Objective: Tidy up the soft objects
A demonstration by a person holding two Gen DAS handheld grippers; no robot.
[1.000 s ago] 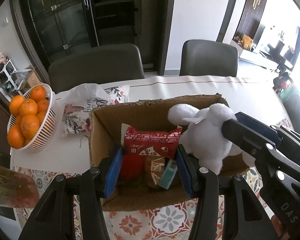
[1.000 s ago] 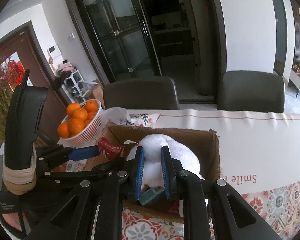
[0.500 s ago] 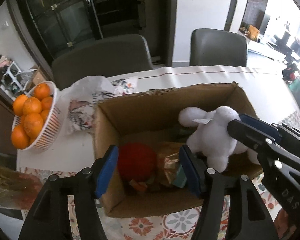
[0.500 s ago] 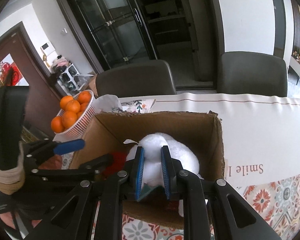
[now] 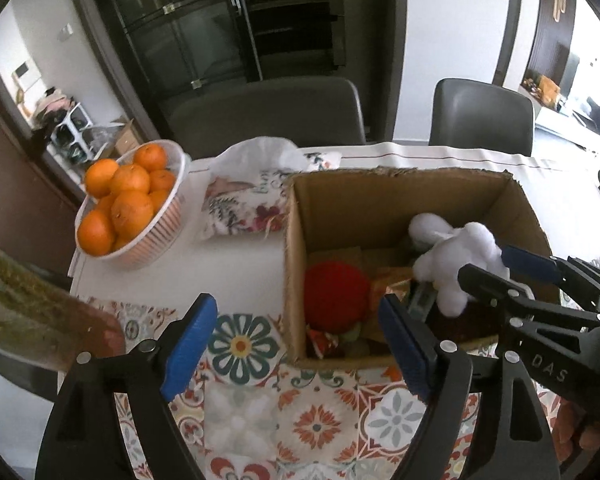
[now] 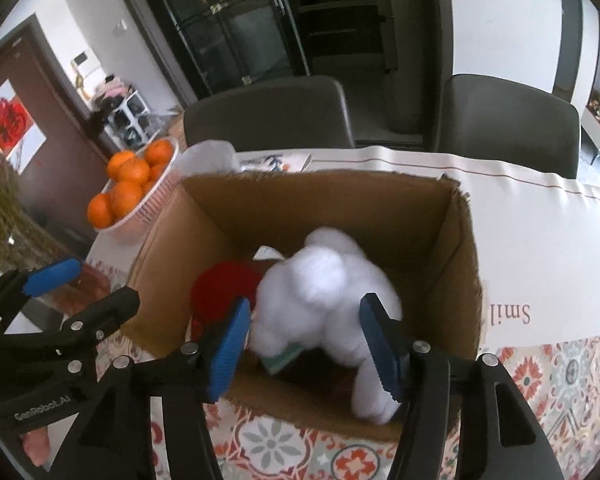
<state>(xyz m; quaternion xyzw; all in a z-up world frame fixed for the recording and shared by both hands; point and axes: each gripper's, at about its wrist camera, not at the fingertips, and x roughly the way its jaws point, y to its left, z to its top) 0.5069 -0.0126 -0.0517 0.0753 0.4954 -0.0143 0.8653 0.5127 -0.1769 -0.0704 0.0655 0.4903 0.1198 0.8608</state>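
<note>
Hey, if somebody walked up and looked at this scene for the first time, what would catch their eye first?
Probably the fluffy white plush toy inside the open cardboard box, sitting between the spread jaws of the right hand-held gripper, with a red ball-like soft thing beside it. Next, the white basket of oranges on the table left of the box. The left hand-held gripper is open and empty near the box's front left corner.

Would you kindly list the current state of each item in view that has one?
Cardboard box: open-topped, partly filled.
White plush toy: in the box, between open jaws.
Right gripper: open.
Left gripper: open, empty.
Fruit basket: full of oranges.
</note>
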